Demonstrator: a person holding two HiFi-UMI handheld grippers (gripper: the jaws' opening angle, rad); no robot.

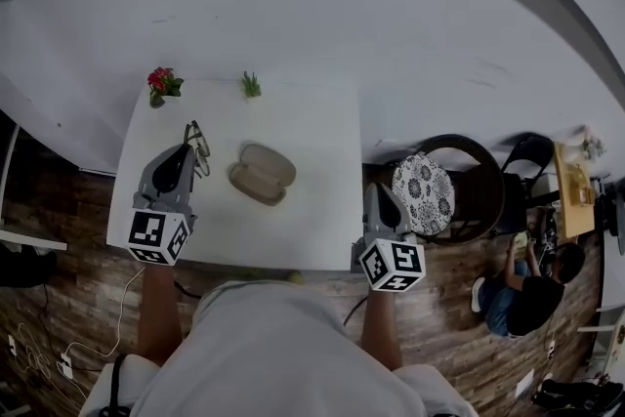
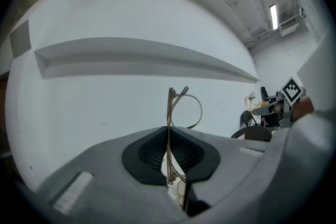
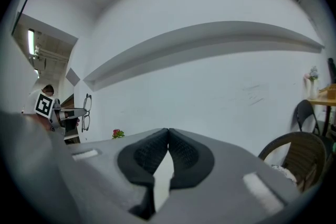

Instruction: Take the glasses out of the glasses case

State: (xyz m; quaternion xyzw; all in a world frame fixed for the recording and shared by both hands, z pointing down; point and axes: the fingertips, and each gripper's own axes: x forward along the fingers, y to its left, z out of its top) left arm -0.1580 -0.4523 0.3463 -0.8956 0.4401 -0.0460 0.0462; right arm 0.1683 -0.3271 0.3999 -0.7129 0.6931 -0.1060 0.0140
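The tan glasses case [image 1: 263, 174] lies open in the middle of the white table [image 1: 322, 142]. My left gripper [image 1: 187, 144] is over the table's left side, shut on the thin-framed glasses [image 1: 198, 144], held up clear of the case. In the left gripper view the glasses [image 2: 183, 108] stick up edge-on from between the closed pads [image 2: 147, 157]. The right gripper view catches the glasses [image 3: 86, 112] far to the left. My right gripper [image 1: 381, 200] is at the table's right front corner, shut with nothing in it; its pads [image 3: 181, 155] meet.
A red flower pot [image 1: 162, 85] and a small green plant [image 1: 251, 85] stand at the table's back edge. A round chair with a patterned cushion [image 1: 425, 193] sits just right of the table. A seated person [image 1: 522, 288] is on the floor farther right.
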